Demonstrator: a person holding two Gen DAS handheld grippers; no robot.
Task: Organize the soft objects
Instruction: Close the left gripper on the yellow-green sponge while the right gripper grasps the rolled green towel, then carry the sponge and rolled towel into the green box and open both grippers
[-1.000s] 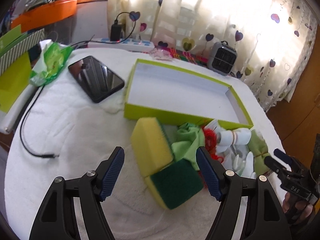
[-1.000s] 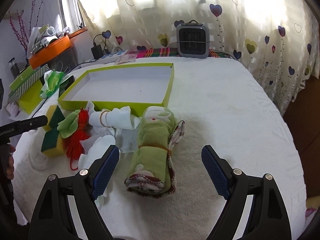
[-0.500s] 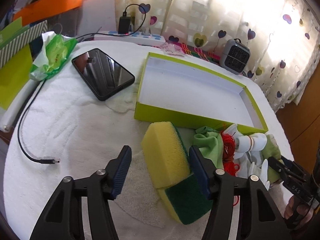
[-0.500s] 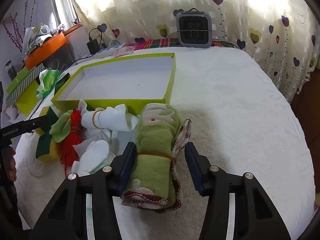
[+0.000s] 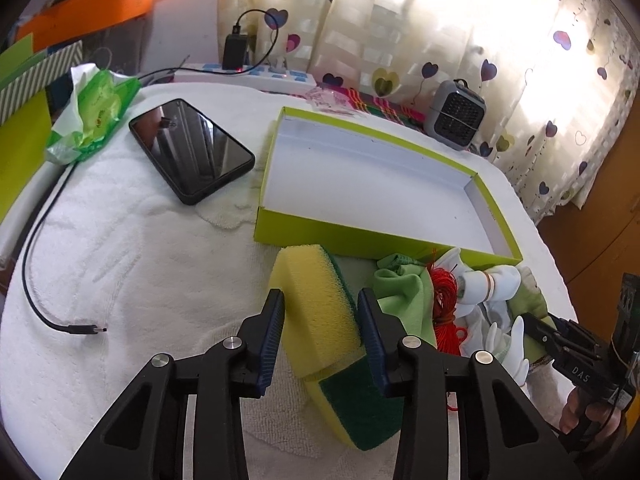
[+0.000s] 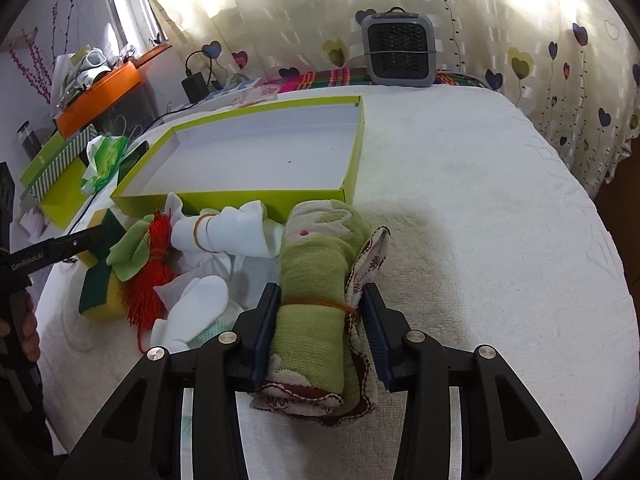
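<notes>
A yellow sponge (image 5: 312,280) with a green back leans on a second sponge (image 5: 356,404) lying green face up. My left gripper (image 5: 320,304) is closing on the yellow sponge, and both pads touch its sides. In the right wrist view a rolled green towel (image 6: 316,248) bound with a rubber band lies on the white cover. My right gripper (image 6: 320,300) is closing on this roll, pads against it. White socks (image 6: 228,232), a red tassel (image 6: 148,280) and a green cloth (image 6: 128,252) lie between the two. Behind them stands an empty lime-green box (image 5: 360,240).
A black phone (image 5: 192,150), a loose charging cable (image 5: 80,328) and a green wipes packet (image 5: 96,108) lie to the left. A power strip (image 5: 248,76) and a small grey fan (image 5: 456,114) stand at the back by the curtain. The bed edge drops off at right.
Both grippers went from wide open to closed in on their objects: the left around the yellow sponge, the right around the towel roll. Each also edged forward over its object.
</notes>
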